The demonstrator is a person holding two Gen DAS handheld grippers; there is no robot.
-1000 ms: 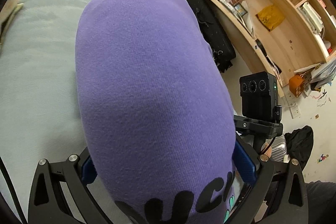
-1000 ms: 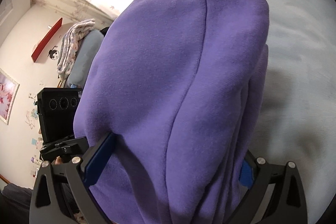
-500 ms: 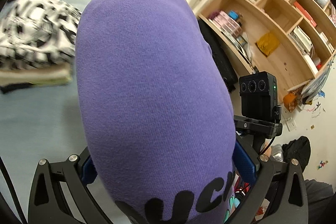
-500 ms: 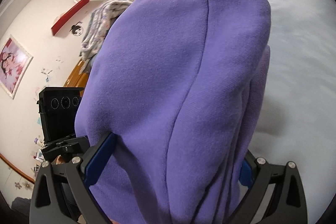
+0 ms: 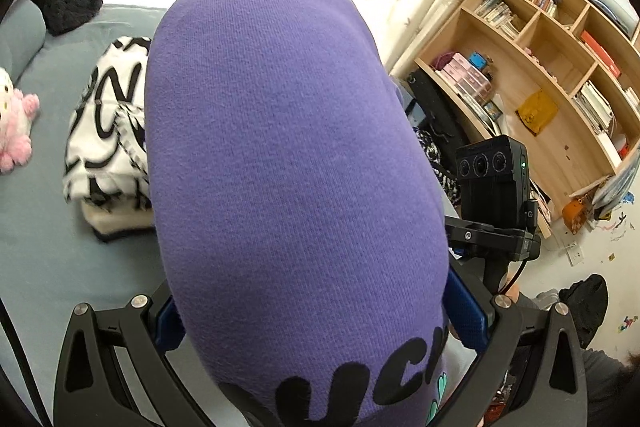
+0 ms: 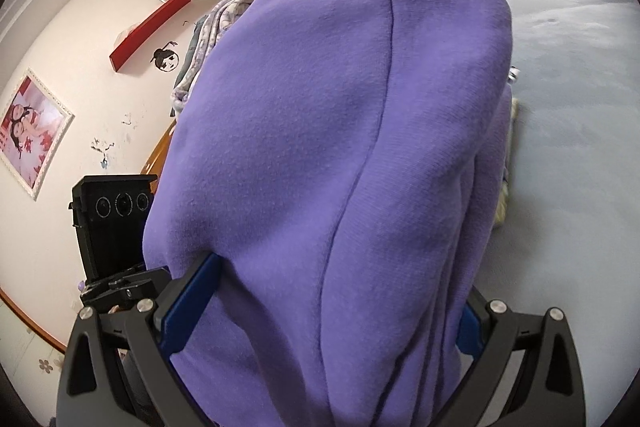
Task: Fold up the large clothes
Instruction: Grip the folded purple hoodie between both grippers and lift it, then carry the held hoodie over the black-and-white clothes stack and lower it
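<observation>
Purple sweatshirt (image 5: 288,163) bundle clamped between both left gripper (image 5: 320,323) and right gripper (image 6: 316,307)

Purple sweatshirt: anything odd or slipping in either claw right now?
Nothing stands out. The purple sweatshirt sits bunched in the left claw and the right claw, with no loose part trailing in view. The black-and-white folded pile lies tidy on the grey bed.

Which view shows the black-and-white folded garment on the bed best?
The left wrist view. There the black-and-white garment lies folded on the grey bed, partly hidden behind the purple sweatshirt. The right wrist view shows at most a pale sliver at the sweatshirt's edge, too little to identify.
</observation>
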